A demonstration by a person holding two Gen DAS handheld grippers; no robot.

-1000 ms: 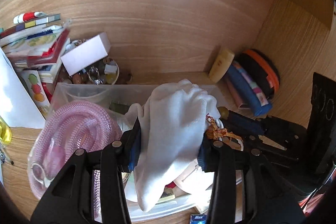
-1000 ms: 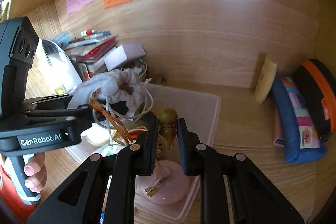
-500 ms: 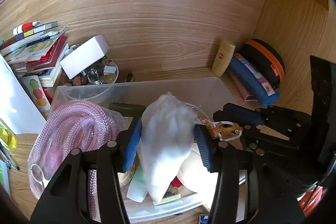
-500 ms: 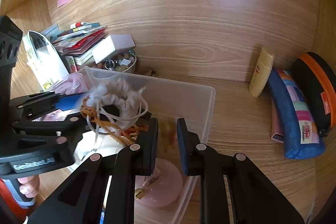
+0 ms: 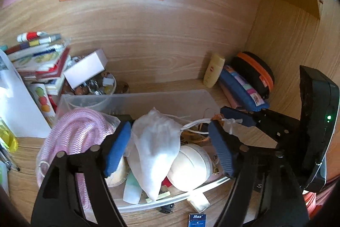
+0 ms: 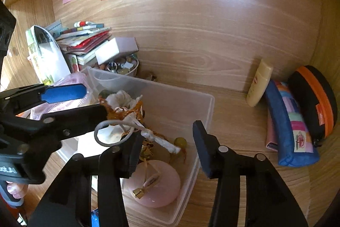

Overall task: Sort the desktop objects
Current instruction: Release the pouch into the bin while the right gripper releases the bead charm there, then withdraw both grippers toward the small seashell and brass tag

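Both jaws opening | white pouch point(image 5: 155, 148) between left gripper point(image 5: 170, 148) pads, seemingly loose | right gripper point(image 6: 167, 146) over bin rim point(image 6: 210, 107)

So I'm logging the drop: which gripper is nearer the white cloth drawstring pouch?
Left. The left gripper straddles the white cloth drawstring pouch over the clear plastic bin, jaws opening. The right gripper sits beside it at the cords, also opening.
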